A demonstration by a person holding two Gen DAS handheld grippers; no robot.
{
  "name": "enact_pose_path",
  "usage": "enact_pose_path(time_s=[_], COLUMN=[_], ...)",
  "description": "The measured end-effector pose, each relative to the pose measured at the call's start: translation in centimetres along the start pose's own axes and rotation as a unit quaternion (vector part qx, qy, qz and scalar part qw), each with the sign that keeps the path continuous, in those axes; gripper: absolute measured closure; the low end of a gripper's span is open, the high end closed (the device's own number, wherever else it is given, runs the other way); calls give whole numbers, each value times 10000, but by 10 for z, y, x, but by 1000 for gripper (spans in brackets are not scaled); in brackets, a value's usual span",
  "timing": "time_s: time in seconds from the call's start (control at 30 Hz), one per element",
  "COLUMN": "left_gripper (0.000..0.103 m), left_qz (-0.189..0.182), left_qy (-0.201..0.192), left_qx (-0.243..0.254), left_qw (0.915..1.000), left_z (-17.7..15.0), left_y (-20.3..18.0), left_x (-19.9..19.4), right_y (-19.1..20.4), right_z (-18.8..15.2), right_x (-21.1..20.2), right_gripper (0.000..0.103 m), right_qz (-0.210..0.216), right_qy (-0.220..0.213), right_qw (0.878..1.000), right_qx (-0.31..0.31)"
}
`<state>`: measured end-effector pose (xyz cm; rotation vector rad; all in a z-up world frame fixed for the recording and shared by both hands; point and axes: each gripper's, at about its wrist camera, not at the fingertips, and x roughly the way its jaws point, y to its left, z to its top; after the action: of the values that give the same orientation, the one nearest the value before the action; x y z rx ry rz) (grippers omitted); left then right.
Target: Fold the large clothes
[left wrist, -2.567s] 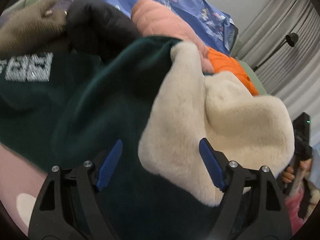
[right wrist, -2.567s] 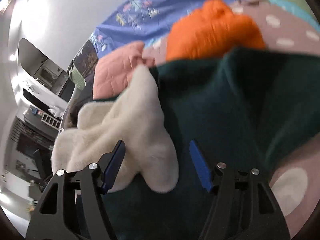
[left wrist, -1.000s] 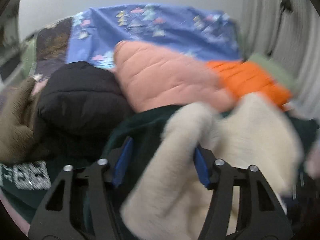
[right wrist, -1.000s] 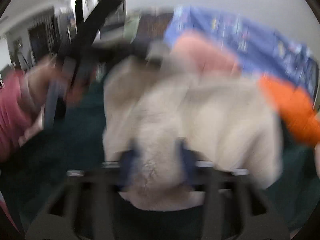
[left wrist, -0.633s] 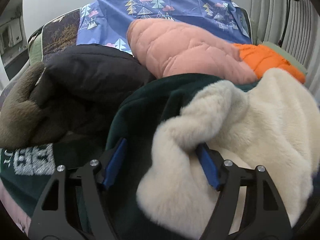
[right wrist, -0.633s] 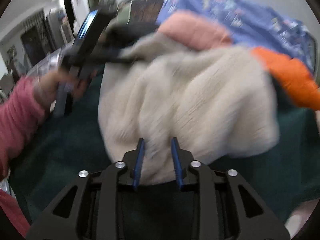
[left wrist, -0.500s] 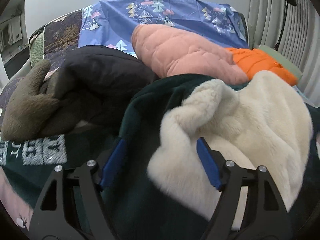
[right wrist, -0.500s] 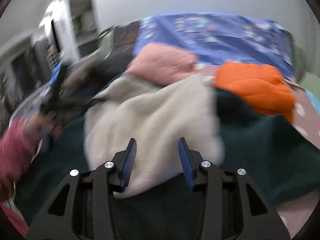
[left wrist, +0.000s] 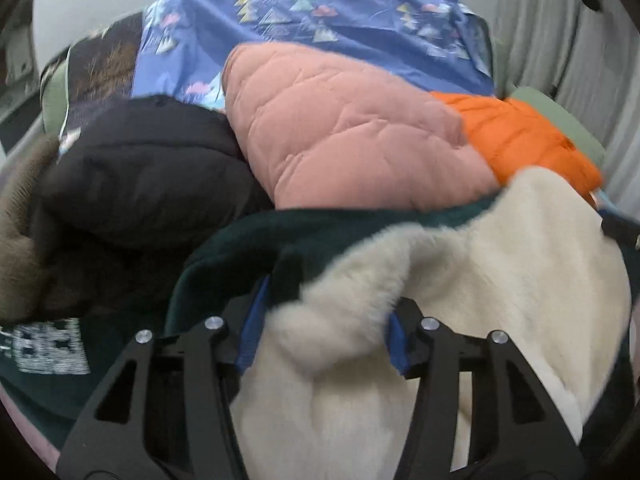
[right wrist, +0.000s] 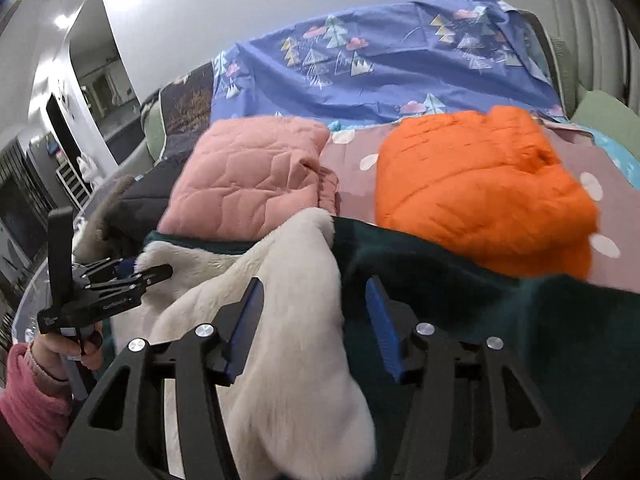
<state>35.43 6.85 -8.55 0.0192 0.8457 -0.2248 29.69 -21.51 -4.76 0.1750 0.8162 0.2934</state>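
A dark green garment with cream fleece lining (left wrist: 500, 292) lies on the bed, lining side up; it also shows in the right wrist view (right wrist: 288, 320). My left gripper (left wrist: 324, 328) has its jaws partly closed around a thick fold of the fleece collar. In the right wrist view the left gripper (right wrist: 140, 270) pinches the fleece edge at the left. My right gripper (right wrist: 316, 328) stands open, with a fleece flap lying between its fingers and the green cloth (right wrist: 500, 320) at its right.
Folded padded jackets lie beyond: pink (left wrist: 352, 136), orange (left wrist: 528, 136), black (left wrist: 140, 172). A brown furry garment (left wrist: 16, 248) is at the left. A blue tree-print sheet (right wrist: 380, 60) covers the back. The bedsheet (right wrist: 608, 196) is pink with white dots.
My left gripper has closed in on the fleece fold. My right gripper, shut on the fleece a moment ago, has opened wide and swung right, and the fleece has dropped.
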Motion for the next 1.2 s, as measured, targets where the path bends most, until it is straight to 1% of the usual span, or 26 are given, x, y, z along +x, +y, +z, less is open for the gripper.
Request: enact_pose_path(time_s=[0.03, 0.07, 0.1, 0.13, 0.17, 0.23, 0.33, 0.4, 0.43, 0.47, 0.57, 0.6, 0.67, 0.73, 0.8, 0.87, 0.9, 0.93, 0.97, 1.0, 1.03, 1.07, 1.1, 1.13, 1.17, 1.2], left_gripper=[46, 42, 41, 40, 39, 39, 38, 35, 35, 31, 28, 28, 27, 25, 20, 14, 13, 13, 13, 17, 28, 60, 69, 74, 76, 77], left_qz=[17, 69, 125, 146, 102, -31, 190, 202, 121, 24, -338, -536, -873, -1238, -1491, -1326, -1048, -853, -630, -479, -283, -113, -113, -228, -320, -300], left_qy=[-22, -99, -185, -252, -234, -192, -177, -125, -143, -179, -352, -413, -559, -658, -589, -534, -585, -588, -500, -373, -276, -202, -84, -52, -48, -173], left_qx=[-60, 4, 166, 368, 427, 296, 454, 378, 319, 286, 169, 175, 287, 577, 1125, 1937, 2405, 2704, 3061, 3275, 3462, 3559, 3488, 3288, 2995, 2813], left_qw=[10000, 9999, 9996, 9989, 9988, 9994, 9986, 9990, 9993, 9994, 9987, 9976, 9942, 9884, 9806, 9706, 9632, 9572, 9486, 9429, 9373, 9343, 9371, 9441, 9535, 9590], left_z=[0, -3, -9, -17, -22, -22, -22, -24, -27, -30, -46, -51, -60, -67, -79, -98, -110, -117, -128, -135, -139, -138, -131, -121, -105, -90], left_y=[3, 5, 6, 7, 9, 14, 5, 3, 4, 6, 7, 2, -13, -40, -83, -129, -151, -164, -181, -189, -193, -195, -191, -183, -173, -164], left_x=[6, 13, 19, 26, 31, 31, 24, 9, -3, -14, -59, -77, -103, -125, -138, -140, -137, -131, -119, -107, -96, -90, -86, -88, -94, -103], right_y=[-2, -9, -16, -26, -34, -33, -16, -13, -14, -15, -18, -19, -18, -22, -25, -25, -27, -28, -29, -29, -28, -27, -25, -23, -19, -12], right_z=[3, -3, -11, -24, -35, -34, -33, -35, -37, -40, -55, -63, -73, -85, -97, -104, -107, -108, -109, -111, -111, -111, -111, -110, -110, -108], right_x=[15, 31, 43, 58, 63, 57, 40, 14, 1, -13, -51, -63, -73, -77, -78, -79, -79, -78, -76, -74, -73, -72, -69, -66, -61, -52], right_gripper=[94, 93, 93, 93, 93, 93, 91, 83, 77, 75, 75, 75, 75, 75, 75, 75, 75, 75, 75, 75, 75, 75, 75, 75, 75, 75], right_qz=[-214, -562, -764, -840, -724, -736, -1101, -983, -909, -852, -661, -527, -463, -279, -216, -319, -265, -187, -109, -4, 57, 162, 366, 526, 686, 889], right_qy=[85, 202, 319, 503, 452, 355, 351, 152, 52, -13, -61, -17, 162, 396, 546, 570, 624, 682, 727, 781, 809, 845, 898, 955, 1031, 1142], right_qw=[9997, 9981, 9965, 9952, 9963, 9966, 9929, 9946, 9955, 9960, 9976, 9985, 9987, 9987, 9978, 9975, 9972, 9969, 9966, 9962, 9960, 9956, 9946, 9934, 9917, 9891], right_qx=[-103, -149, -109, -46, 24, 46, -299, -286, -272, -271, -206, -173, -132, 158, 295, 254, 301, 342, 368, 383, 378, 368, 366, 357, 332, 285])
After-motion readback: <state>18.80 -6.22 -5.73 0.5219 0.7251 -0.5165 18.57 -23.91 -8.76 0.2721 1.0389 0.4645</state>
